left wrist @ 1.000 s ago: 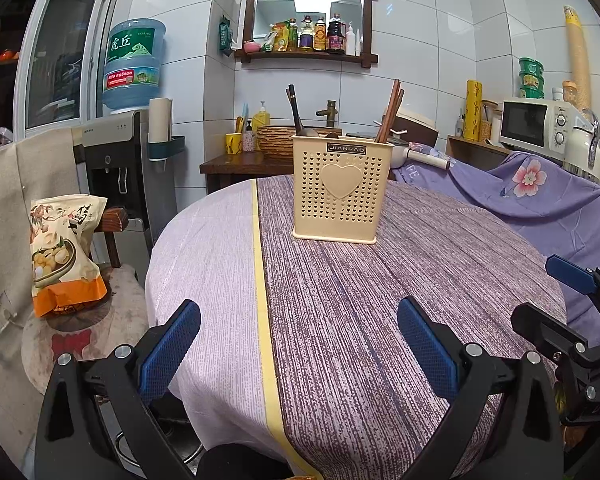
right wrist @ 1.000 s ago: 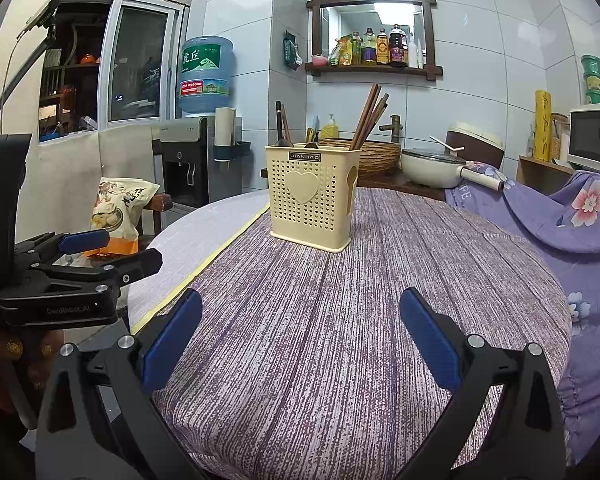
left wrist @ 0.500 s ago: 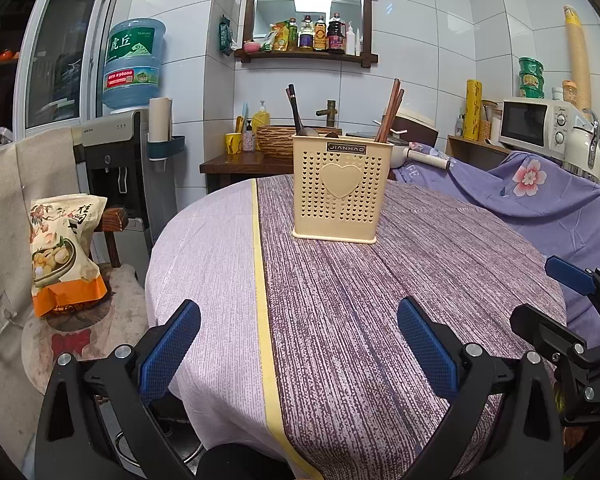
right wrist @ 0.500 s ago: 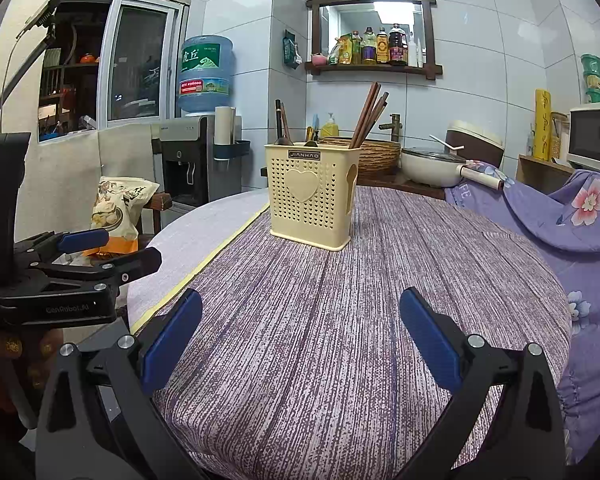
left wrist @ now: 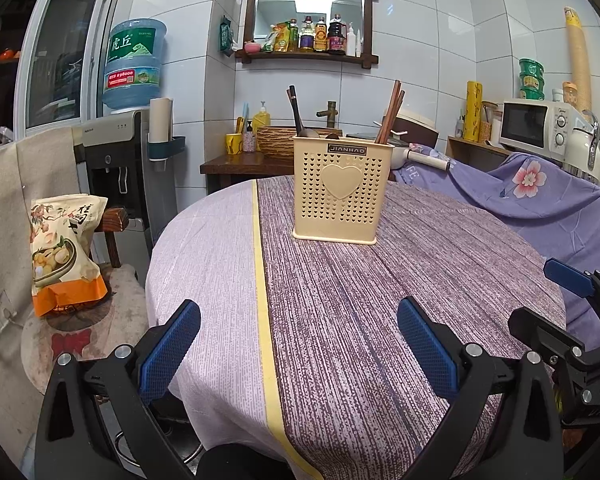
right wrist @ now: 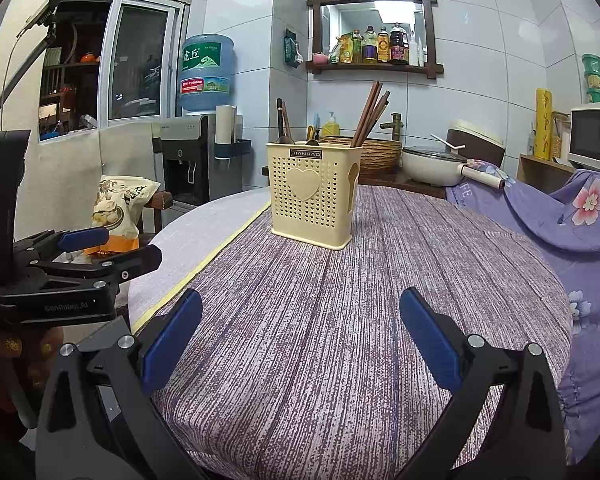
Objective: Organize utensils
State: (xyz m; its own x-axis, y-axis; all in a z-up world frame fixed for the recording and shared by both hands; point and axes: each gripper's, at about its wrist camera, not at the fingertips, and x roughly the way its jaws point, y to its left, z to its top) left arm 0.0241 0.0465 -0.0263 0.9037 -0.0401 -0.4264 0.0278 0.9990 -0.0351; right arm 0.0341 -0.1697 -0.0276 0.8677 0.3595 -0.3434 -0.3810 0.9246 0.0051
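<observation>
While both the left gripper (left wrist: 298,346) and right gripper (right wrist: 300,336) gape wide and empty, a careless reach could topple the light utensil holder (left wrist: 342,190) with its leaning chopsticks (left wrist: 390,118).

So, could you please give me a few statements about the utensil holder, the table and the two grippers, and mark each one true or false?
1. The utensil holder stands upright on the table. True.
2. The chopsticks lie flat on the tablecloth. False: they stand in the holder, leaning right.
3. The left gripper is open and holds nothing. True.
4. The right gripper is shut on a spoon. False: it is open and empty.
5. A dark spoon stands in the holder's left side. True.
6. The holder is round and green. False: it is box-shaped and beige, with a heart on its front.
</observation>
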